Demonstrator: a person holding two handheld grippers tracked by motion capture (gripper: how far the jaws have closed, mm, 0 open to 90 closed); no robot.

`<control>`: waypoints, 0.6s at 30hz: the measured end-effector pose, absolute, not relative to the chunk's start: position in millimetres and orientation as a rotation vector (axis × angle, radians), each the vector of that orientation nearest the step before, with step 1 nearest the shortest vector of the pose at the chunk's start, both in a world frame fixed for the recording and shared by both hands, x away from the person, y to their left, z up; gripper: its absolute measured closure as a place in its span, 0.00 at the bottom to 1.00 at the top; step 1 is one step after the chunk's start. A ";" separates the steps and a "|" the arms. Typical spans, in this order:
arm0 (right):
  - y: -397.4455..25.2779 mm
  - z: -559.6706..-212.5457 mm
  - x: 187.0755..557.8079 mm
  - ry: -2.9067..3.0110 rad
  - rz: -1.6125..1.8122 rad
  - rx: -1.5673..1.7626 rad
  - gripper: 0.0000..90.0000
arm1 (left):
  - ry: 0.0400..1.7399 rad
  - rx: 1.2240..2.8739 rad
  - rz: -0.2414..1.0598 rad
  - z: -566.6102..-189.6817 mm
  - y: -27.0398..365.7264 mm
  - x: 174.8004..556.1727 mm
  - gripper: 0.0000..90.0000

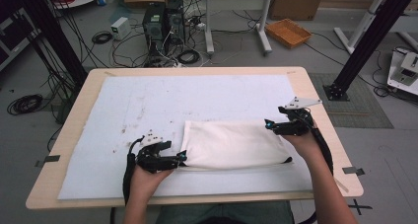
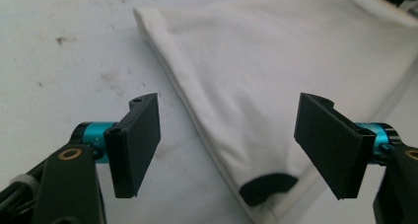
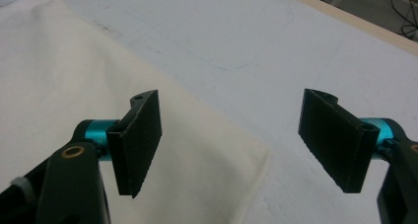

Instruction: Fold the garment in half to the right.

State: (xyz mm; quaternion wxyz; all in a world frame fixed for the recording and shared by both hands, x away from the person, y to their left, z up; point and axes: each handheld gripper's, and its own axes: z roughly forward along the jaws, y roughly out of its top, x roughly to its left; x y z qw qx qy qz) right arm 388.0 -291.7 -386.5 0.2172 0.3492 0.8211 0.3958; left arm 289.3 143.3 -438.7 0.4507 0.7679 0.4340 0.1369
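A folded cream cloth lies flat on the white mat, near the person's edge of the table. Its long side runs from left to right. The left gripper sits at the cloth's near left corner, with its jaws wide apart and nothing in them. A small dark trim peeks out at that corner, right between the jaws. The right gripper sits at the far right corner, also wide and holding nothing. That corner lies just under its jaws. Each gripper is close to its own end, so I think both could grab a corner next.
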 end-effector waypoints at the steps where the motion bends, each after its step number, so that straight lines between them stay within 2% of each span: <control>1: -288.7 -386.3 388.1 2.279 1.093 0.960 0.28 | 1.070 1.918 0.347 -440.2 140.3 287.9 0.29; 6: -273.7 -390.3 390.7 2.300 1.038 0.899 0.29 | 1.077 1.972 0.309 -451.9 128.7 286.5 0.30; 9: -268.6 -391.5 393.9 2.315 1.025 0.894 0.29 | 1.064 1.996 0.346 -452.6 124.7 283.2 0.35; 18: -266.8 -391.9 396.8 2.334 1.062 0.910 0.29 | 1.017 2.054 0.384 -451.7 119.0 276.8 0.41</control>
